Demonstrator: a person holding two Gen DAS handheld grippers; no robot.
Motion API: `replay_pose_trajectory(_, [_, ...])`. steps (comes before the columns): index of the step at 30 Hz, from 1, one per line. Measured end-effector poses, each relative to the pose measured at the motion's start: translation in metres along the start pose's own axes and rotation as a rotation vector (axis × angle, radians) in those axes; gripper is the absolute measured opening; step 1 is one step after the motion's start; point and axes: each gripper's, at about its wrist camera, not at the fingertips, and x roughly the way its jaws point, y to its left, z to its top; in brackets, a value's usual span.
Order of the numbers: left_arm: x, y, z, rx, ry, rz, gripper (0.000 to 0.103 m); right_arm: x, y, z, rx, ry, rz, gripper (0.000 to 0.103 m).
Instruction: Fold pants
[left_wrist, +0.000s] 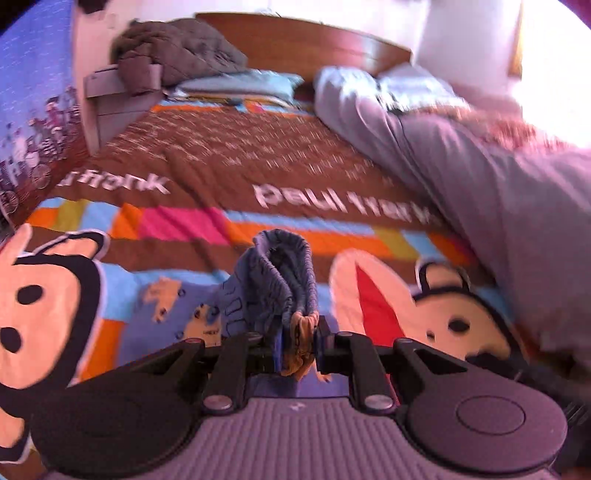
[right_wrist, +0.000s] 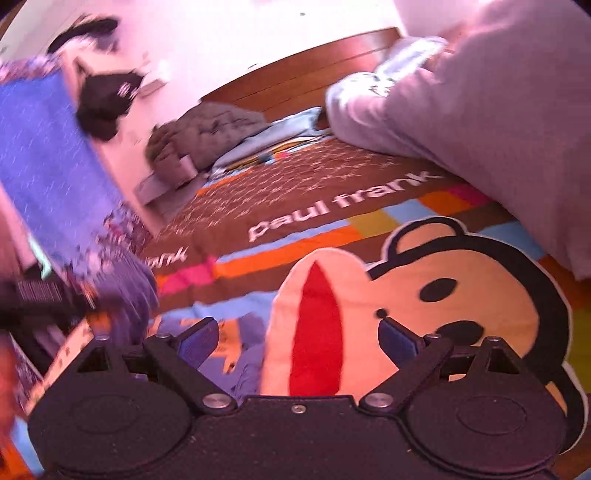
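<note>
Though bunched up small, light and easy to lift, by the look of it. Left tongs (left_wrist: 297, 347) shut tight on pants (left_wrist: 284, 269) at the stretchy band, with blue cloth and a bit of orange lining squashed between the pads. Held up over the bed (left_wrist: 207, 155), with the rest trailing down to the cover below, printed with little orange cars. Right tongs (right_wrist: 299, 339) wide apart and holding nothing, low over the big monkey face (right_wrist: 424, 295), just beside the blue cloth.

Soft and floppy, so no shape of its own: sure to droop, twist and fold wherever not held. Not breakable, so fine to pinch hard. Not very slippery either, thanks to the ribbed band, thick and bumpy and good for a grip. Thin leg cloth likely to slide out more easily, or to come up as one layer only.

Best to take hold at the band too, at the far end from the left tongs, with both layers in the bite. Then pull the two ends apart to make the top straight and get even, hanging legs. Hard to tell through the blur where the leg ends lie, so better to look before laying down
</note>
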Motion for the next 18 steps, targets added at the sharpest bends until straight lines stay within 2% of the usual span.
replay_pose_trajectory(6, [0.038,-0.027,-0.027,0.057,0.099,-0.001,0.021,-0.005,-0.022,0.011,0.066,-0.026,-0.007,0.095])
replay_pose_trajectory(7, [0.045,-0.027,-0.030,0.061,0.123,-0.016,0.032,-0.004,-0.023,0.011,0.072,-0.019,-0.009,0.095])
replay_pose_trajectory(8, [0.050,-0.026,-0.032,0.055,0.153,-0.052,0.050,-0.002,-0.024,0.011,0.078,-0.010,-0.011,0.095])
replay_pose_trajectory(10, [0.055,-0.016,-0.034,-0.017,0.212,-0.174,0.071,0.001,-0.026,0.012,0.081,-0.005,-0.015,0.096])
replay_pose_trajectory(14, [0.035,0.010,-0.032,-0.159,0.168,-0.249,0.090,0.009,-0.026,0.013,0.051,-0.022,-0.086,0.099])
replay_pose_trajectory(16, [0.019,0.029,-0.031,-0.221,0.138,-0.262,0.091,0.016,-0.025,0.011,0.035,-0.026,-0.117,0.099])
replay_pose_trajectory(18, [0.001,0.051,-0.032,-0.262,0.100,-0.242,0.093,0.022,-0.022,0.009,0.016,-0.029,-0.118,0.099])
